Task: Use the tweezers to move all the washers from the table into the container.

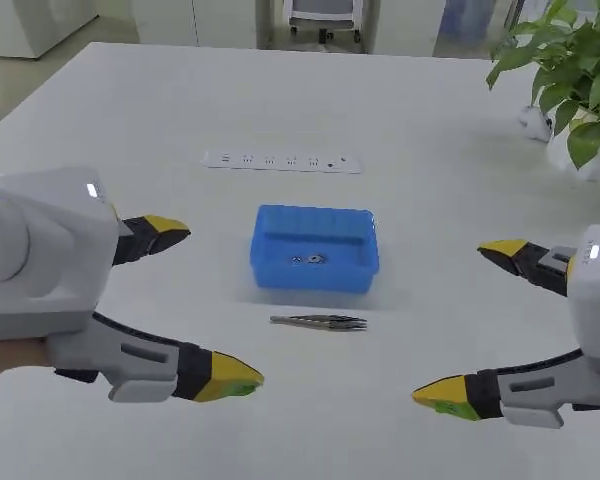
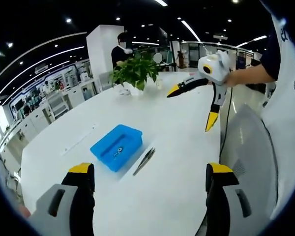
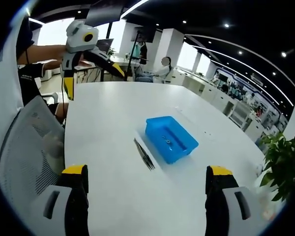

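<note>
lying mid-frame just below the container (image 1: 314, 247) with washers (image 1: 308, 259) inside, the tweezers (image 1: 318, 321) look light, stiff, slippery: pinch them mid-length. left gripper (image 1: 220, 306) and right gripper (image 1: 450, 323) jaws gape, empty.

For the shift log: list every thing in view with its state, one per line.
Left gripper: jaws open, holding nothing.
Right gripper: jaws open, holding nothing.
Container: upright, open on top.
Washers: inside the container, resting on its floor.
Tweezers: lying flat on the table, in front of the container, ungrasped.
Power strip: flat on the table, behind the container.
</note>
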Demonstrator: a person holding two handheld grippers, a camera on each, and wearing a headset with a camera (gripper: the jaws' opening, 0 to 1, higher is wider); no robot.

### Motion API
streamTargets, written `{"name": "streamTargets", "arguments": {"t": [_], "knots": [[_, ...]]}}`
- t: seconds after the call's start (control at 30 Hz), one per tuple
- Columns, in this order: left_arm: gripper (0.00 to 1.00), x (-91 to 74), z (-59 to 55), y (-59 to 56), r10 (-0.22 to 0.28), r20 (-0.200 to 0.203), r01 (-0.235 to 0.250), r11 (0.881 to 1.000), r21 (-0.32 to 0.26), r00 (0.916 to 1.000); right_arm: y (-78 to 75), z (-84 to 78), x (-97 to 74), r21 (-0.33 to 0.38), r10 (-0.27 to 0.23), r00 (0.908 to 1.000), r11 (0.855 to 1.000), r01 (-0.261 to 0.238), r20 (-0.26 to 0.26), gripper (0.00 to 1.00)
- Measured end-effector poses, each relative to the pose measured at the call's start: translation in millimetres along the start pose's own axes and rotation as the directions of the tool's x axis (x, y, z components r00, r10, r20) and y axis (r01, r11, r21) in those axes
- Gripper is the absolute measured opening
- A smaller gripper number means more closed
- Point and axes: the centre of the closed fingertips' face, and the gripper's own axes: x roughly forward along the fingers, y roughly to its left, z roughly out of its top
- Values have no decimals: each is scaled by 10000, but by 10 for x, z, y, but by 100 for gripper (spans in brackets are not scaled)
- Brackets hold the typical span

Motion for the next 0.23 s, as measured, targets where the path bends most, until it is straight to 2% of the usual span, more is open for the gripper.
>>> {"name": "streamTargets", "arguments": {"t": [0.07, 0.23], "knots": [[100, -8, 34, 1, -49, 82, 49, 10000, 19, 10000, -4, -5, -6, -43, -21, 10000, 10000, 21, -42, 100], [100, -2, 27, -10, -77, 32, 77, 9999, -73, 10000, -2, -29, -32, -60, -27, 10000, 10000, 26, -93, 100]]}}
